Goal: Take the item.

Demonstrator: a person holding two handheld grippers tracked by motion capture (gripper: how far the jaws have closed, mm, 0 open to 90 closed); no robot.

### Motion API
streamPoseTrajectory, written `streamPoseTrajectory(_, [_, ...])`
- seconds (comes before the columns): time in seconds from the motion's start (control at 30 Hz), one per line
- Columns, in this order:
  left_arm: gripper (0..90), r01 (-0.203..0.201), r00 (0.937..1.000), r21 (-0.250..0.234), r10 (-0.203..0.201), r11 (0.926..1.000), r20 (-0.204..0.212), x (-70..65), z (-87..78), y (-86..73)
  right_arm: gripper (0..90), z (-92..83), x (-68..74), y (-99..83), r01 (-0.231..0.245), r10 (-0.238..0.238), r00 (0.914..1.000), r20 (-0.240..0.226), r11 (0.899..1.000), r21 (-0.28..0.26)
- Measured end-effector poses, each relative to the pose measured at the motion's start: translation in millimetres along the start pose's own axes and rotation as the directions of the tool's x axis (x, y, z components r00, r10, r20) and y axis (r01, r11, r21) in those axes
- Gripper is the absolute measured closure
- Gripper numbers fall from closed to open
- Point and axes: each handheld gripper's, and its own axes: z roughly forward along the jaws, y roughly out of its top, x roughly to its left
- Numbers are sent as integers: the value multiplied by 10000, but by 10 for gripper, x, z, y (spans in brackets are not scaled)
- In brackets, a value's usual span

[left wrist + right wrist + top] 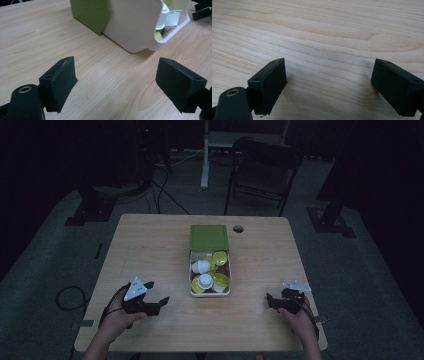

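The white box (210,292) is sitting at mid-desk, its green lid (208,238) lying against its far end, yellow and white capsules (205,281) filling it. The left claw (161,303) is hovering near the box's front left corner, jaws standing wide with bare desk (150,245) between them. The right claw (270,301) is resting well to the box's right, jaws likewise wide and holding nothing. Open wood is lying along both box sides; the right claw is sitting close to the desk's front right edge.
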Motion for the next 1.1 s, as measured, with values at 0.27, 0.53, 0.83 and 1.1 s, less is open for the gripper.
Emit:
streamPoseTrajectory(0.27, [170, -483, 9980, 55, 481, 9988, 418, -109, 105, -26, 123, 0, 0, 0, 1, -1, 10000, 0, 10000, 0])
streamPoseTrajectory(0.53, [170, -683, 9933, 431, 639, 9967, 960, -181, 202, -96, 123, 0, 0, 0, 0, 0, 10000, -1, 10000, 0])
streamPoseTrajectory(0.83, [170, -950, 9804, 818, 790, 9921, 1805, -280, 316, -142, 123, 0, 0, 1, -6, 6, 10000, -1, 10000, 2])
streamPoseTrajectory(1.1, [171, -1322, 9692, 1219, 1025, 9837, 2238, -315, 384, -195, 123, 0, 0, 1, -4, 4, 10000, -1, 10000, 2])
